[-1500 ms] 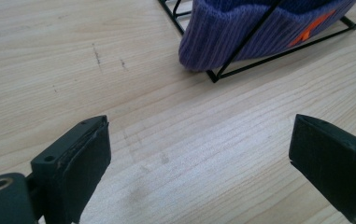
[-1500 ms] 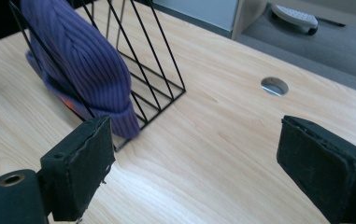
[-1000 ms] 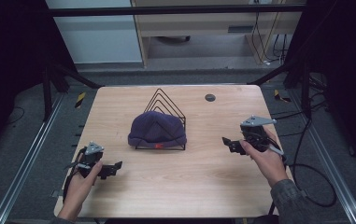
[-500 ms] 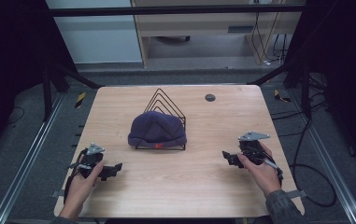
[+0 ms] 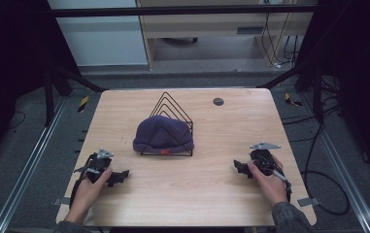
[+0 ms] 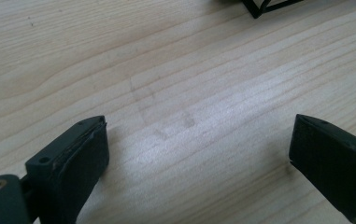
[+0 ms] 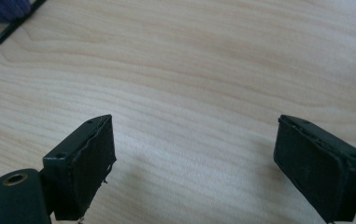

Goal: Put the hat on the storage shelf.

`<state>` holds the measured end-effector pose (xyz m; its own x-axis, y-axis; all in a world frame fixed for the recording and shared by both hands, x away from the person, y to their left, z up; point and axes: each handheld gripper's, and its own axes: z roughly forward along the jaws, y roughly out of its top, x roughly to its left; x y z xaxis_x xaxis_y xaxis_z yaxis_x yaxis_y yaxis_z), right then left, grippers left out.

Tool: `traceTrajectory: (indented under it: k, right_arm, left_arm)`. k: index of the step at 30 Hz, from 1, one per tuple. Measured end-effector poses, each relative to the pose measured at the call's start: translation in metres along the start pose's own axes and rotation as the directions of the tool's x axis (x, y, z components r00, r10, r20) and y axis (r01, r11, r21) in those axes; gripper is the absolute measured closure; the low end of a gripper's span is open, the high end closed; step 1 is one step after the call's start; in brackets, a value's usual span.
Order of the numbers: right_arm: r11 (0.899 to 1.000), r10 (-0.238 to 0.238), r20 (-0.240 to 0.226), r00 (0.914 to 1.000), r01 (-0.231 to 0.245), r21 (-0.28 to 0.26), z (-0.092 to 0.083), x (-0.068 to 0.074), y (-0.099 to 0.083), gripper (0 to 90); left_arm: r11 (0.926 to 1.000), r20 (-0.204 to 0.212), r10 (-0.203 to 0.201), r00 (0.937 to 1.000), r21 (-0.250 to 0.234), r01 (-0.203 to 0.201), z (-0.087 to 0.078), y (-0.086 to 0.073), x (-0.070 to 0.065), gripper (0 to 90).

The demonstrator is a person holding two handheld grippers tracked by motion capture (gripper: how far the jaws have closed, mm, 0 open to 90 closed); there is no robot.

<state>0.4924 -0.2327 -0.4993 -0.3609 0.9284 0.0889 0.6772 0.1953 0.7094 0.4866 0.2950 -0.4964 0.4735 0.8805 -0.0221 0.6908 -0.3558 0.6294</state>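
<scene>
Navy beanie (image 5: pixel 163 133) on black wire rack (image 5: pixel 175 107), small red label unreadable, left hand-held gripper (image 5: pixel 119 175) and right hand-held gripper (image 5: pixel 238 167) wide open, empty

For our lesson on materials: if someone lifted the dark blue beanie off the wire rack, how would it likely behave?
The beanie looks knitted and drapes over the wire rack, so it would probably sag limply. It seems light, unlikely to roll. Its fabric might snag on the wires.

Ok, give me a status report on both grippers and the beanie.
Left gripper open, empty. Right gripper open, empty. Navy beanie draped on wire rack, untouched. Nothing in the way.
</scene>
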Motion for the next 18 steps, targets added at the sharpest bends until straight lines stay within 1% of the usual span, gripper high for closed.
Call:
traceTrajectory:
  k: [1, 2, 3, 4, 6, 7, 9, 10, 11, 12, 18]
  right_arm:
    - [1.0, 0.007, -0.004, 1.0, -0.007, 0.009, 0.0, 0.0, -0.002, 11.8]
    - [1.0, 0.003, -0.001, 1.0, -0.003, 0.018, 0.0, -0.001, -0.005, 11.3]
    - [1.0, -0.006, 0.012, 0.9999, 0.006, 0.011, 0.0, -0.001, -0.007, 11.3]
    - [1.0, -0.009, 0.023, 0.9997, 0.009, 0.01, 0.0, -0.001, -0.008, 11.2]
    - [1.0, -0.002, 0.026, 0.9997, 0.002, 0.001, -0.001, -0.001, -0.009, 10.8]
    - [1.0, -0.008, 0.034, 0.9994, 0.009, -0.006, -0.001, 0.001, -0.011, 9.8]
    - [0.999, -0.037, 0.055, 0.9978, 0.037, -0.01, 0.001, 0.005, -0.013, 7.5]
    - [0.998, -0.065, 0.069, 0.9955, 0.065, -0.008, 0.002, 0.009, -0.015, 5.8]
    - [0.998, -0.057, 0.063, 0.9964, 0.058, -0.016, 0.003, 0.01, -0.015, 4.8]
    - [0.998, -0.062, 0.068, 0.9957, 0.064, -0.026, 0.003, 0.011, -0.017, 4.7]
    - [0.997, -0.064, 0.07, 0.9955, 0.066, -0.026, 0.003, 0.011, -0.018, 4.8]
  left_arm:
    - [0.9999, -0.004, 0.015, 0.9999, 0.008, -0.015, 0.002, 0.001, -0.001, 2.9]
    - [0.9996, -0.01, 0.026, 0.9996, 0.011, -0.026, 0.003, 0.002, -0.002, 1.5]
    - [0.9988, -0.016, 0.044, 0.9989, 0.02, -0.043, 0.005, 0.002, -0.004, 0.7]
    - [0.9987, -0.014, 0.048, 0.9988, 0.018, -0.047, 0.005, 0.003, -0.004, 0.0]
    - [0.9987, -0.013, 0.049, 0.9987, 0.013, -0.048, 0.006, 0.003, -0.004, 0.0]
    - [0.9986, -0.013, 0.051, 0.9986, 0.011, -0.051, 0.006, 0.002, -0.004, 0.0]
    - [0.9987, -0.012, 0.05, 0.9987, 0.001, -0.05, 0.006, 0.001, -0.004, 0.0]
    - [0.9988, -0.012, 0.048, 0.9988, -0.003, -0.048, 0.006, 0.001, -0.005, 0.0]
    - [0.9988, -0.01, 0.049, 0.9987, -0.003, -0.049, 0.006, 0.0, -0.004, 0.0]
    - [0.9987, -0.01, 0.05, 0.9987, -0.006, -0.051, 0.005, 0.0, -0.004, 0.0]
    - [0.9985, -0.008, 0.055, 0.9985, -0.01, -0.055, 0.005, 0.0, -0.004, 0.0]
